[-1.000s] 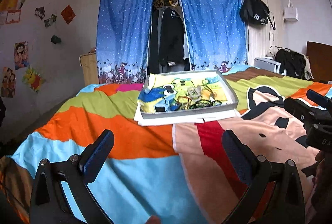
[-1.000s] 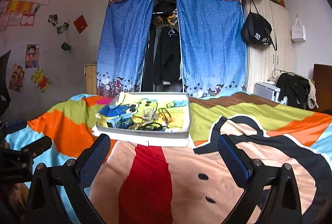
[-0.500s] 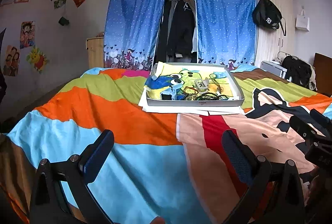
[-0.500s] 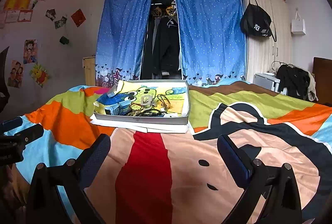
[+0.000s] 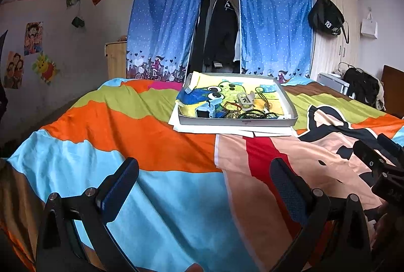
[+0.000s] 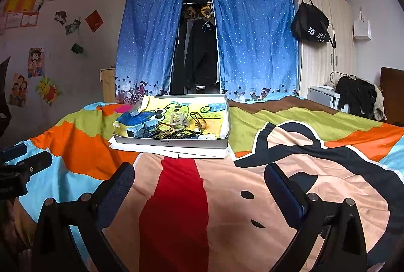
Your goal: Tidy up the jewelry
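A shallow grey tray [image 5: 237,121] lined with a cartoon picture sits on white paper on the bed; it also shows in the right wrist view [image 6: 171,142]. In it lie a tangle of dark bead bracelets [image 5: 250,115] [image 6: 179,133], a beige clasp [image 5: 244,99] [image 6: 177,119], cords and a light blue watch [image 5: 207,110]. My left gripper [image 5: 204,178] is open and empty above the bedspread, well short of the tray. My right gripper [image 6: 199,181] is open and empty, also short of the tray.
The colourful cartoon bedspread [image 5: 161,140] covers the bed. Blue curtains [image 5: 166,19] and a wardrobe stand behind it. A white cabinet with dark clothes [image 6: 353,95] is at the right. The right gripper shows at the right edge of the left view [image 5: 378,161].
Both grippers have levelled and shifted slightly; the tray now sits a little nearer and more centred in the views. Both stay open and empty.
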Action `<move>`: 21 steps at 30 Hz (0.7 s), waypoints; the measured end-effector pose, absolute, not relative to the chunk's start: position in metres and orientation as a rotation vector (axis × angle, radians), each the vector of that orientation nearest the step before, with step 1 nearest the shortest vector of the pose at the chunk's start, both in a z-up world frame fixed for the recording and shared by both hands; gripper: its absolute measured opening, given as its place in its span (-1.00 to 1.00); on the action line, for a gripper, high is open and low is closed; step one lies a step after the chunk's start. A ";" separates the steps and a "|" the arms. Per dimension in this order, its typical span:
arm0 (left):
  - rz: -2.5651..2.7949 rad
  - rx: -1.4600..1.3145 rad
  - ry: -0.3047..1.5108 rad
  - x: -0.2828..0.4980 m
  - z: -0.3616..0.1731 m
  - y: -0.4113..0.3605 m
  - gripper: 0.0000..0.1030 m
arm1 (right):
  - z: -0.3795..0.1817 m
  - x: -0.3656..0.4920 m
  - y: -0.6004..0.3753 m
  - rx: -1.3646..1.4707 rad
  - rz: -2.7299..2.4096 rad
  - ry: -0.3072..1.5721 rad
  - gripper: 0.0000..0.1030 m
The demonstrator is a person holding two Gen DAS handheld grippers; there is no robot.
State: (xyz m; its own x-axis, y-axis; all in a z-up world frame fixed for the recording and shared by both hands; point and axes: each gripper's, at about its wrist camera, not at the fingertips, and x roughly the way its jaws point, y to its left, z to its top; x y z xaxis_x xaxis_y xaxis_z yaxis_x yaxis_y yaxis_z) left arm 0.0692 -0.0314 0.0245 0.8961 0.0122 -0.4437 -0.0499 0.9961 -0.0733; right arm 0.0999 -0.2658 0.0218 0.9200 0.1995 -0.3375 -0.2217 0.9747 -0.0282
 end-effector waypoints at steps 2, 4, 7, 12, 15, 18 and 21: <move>0.033 -0.081 0.458 0.069 0.024 -0.031 0.98 | 0.022 0.100 -0.266 -0.066 0.216 0.342 1.00; 0.033 -0.082 0.457 0.069 0.025 -0.031 0.98 | 0.021 0.100 -0.267 -0.064 0.214 0.345 1.00; 0.031 -0.081 0.460 0.069 0.025 -0.031 0.98 | 0.021 0.100 -0.267 -0.063 0.210 0.346 1.00; 0.030 -0.078 0.460 0.069 0.025 -0.032 0.98 | 0.020 0.101 -0.267 -0.064 0.208 0.348 1.00; 0.027 -0.077 0.460 0.067 0.025 -0.033 0.98 | 0.020 0.101 -0.268 -0.065 0.210 0.350 1.00; 0.026 -0.075 0.461 0.067 0.025 -0.034 0.98 | 0.020 0.101 -0.268 -0.064 0.210 0.349 1.00; 0.025 -0.077 0.462 0.067 0.025 -0.034 0.98 | 0.020 0.101 -0.268 -0.065 0.209 0.350 1.00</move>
State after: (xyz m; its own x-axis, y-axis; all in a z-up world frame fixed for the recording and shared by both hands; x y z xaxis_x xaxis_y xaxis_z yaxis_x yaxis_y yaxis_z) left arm 0.0673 -0.0344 0.0251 0.8949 0.0071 -0.4462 -0.0418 0.9968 -0.0680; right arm 0.1011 -0.2678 0.0198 0.9182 0.1921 -0.3464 -0.2145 0.9763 -0.0271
